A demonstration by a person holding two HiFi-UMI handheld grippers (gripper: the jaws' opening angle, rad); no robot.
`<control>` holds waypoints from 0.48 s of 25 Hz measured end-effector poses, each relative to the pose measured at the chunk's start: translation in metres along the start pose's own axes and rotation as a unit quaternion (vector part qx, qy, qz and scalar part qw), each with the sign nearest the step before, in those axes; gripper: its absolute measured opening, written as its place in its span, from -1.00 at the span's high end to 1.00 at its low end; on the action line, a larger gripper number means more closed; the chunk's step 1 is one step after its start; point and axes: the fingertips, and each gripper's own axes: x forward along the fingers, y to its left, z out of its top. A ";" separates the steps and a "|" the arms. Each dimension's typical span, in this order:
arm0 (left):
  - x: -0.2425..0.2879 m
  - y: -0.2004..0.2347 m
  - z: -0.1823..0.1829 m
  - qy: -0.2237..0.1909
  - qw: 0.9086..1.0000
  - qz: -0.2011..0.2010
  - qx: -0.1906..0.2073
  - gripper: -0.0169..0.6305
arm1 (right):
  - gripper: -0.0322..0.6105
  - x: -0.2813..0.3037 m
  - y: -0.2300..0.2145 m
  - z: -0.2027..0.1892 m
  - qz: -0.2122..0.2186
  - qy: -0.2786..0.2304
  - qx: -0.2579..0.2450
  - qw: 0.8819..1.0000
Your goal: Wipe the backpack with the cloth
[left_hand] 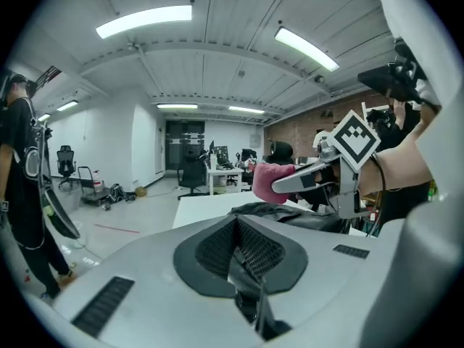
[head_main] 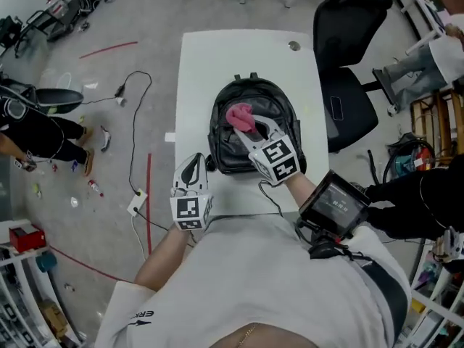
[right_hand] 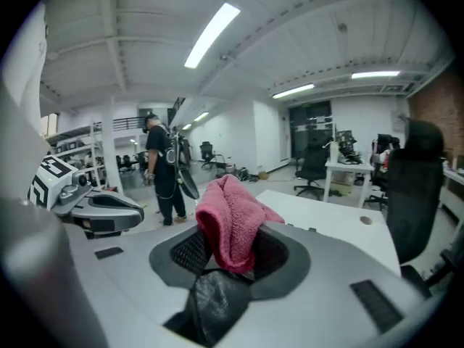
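- My left gripper (left_hand: 243, 256) fills the foreground, its jaws closed on a dark strap (left_hand: 250, 290).
- Beyond it, my right gripper (left_hand: 284, 184) pinches a pink cloth (left_hand: 262, 181) just over the black backpack (left_hand: 290, 216), which lies on a white table (left_hand: 196, 210).
- A person (left_hand: 20, 194) in black stands at far left.

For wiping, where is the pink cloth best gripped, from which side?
Pinch the cloth at its bunched middle, from the person's side over the backpack, as the right gripper does: the thick fold fills the fingers, leaving towel free beyond them.

White T-shirt (head_main: 275, 267), left gripper (head_main: 194, 161), right gripper (head_main: 249, 127)
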 end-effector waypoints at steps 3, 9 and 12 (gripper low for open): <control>0.012 -0.015 0.008 -0.008 1.000 -0.030 0.005 0.94 | 0.49 -0.036 -0.007 0.000 -0.054 -0.031 0.023 0.998; -0.004 -0.045 0.020 -0.039 0.997 -0.063 0.001 0.94 | 0.49 -0.110 0.010 -0.013 -0.147 -0.064 0.045 0.986; -0.027 -0.060 0.016 -0.046 0.996 -0.074 -0.010 0.94 | 0.49 -0.144 0.035 -0.036 -0.175 -0.064 0.068 0.980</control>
